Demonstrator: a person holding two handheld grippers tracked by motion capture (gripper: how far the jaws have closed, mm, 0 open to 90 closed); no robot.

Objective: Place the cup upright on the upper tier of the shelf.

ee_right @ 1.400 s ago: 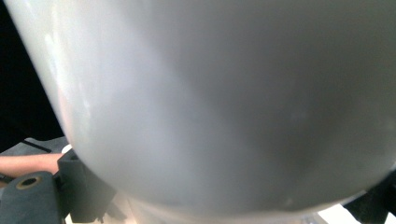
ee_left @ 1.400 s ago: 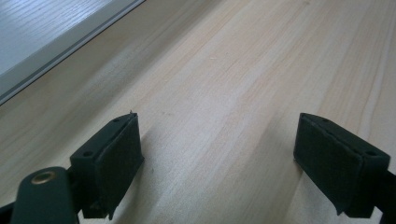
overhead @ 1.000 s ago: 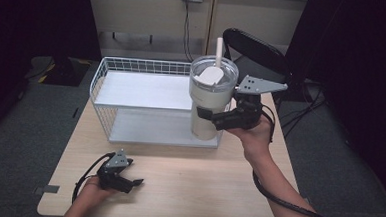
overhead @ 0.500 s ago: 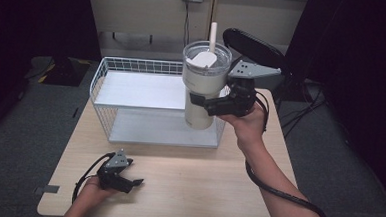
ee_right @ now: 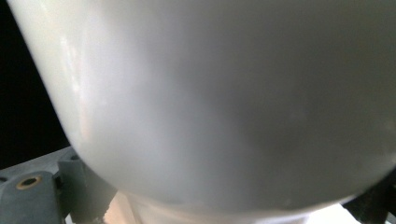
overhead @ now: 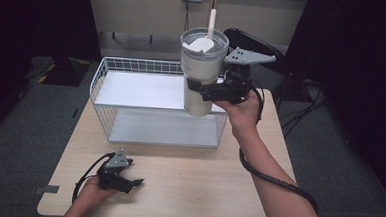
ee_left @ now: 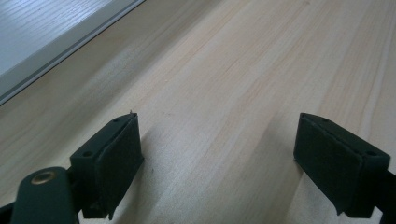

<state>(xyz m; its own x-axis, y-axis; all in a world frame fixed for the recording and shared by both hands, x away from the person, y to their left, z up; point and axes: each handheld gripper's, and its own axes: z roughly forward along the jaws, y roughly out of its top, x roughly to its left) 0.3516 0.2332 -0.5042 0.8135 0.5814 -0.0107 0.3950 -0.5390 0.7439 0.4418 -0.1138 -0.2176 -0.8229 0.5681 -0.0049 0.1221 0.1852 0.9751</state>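
Gripping the smooth white tumbler (overhead: pixel 201 74) around its tapered lower body, the right tool (overhead: pixel 208 93) holds it upright in the air above the right end of the white wire basket (overhead: pixel 108 69). A straw (overhead: pixel 212 23) rises from its clear round lid. The left tool (overhead: pixel 133 182) rests released on the pale wood-grain tabletop (overhead: pixel 202 184), near left, black padded jaws spread.

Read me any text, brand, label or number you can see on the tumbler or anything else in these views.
No readable text anywhere.
Tumbler, held in the right gripper: plain white wall, no logo visible in the high view or the right gripper view.
Wire basket: no label.
Left gripper and table: no markings legible.
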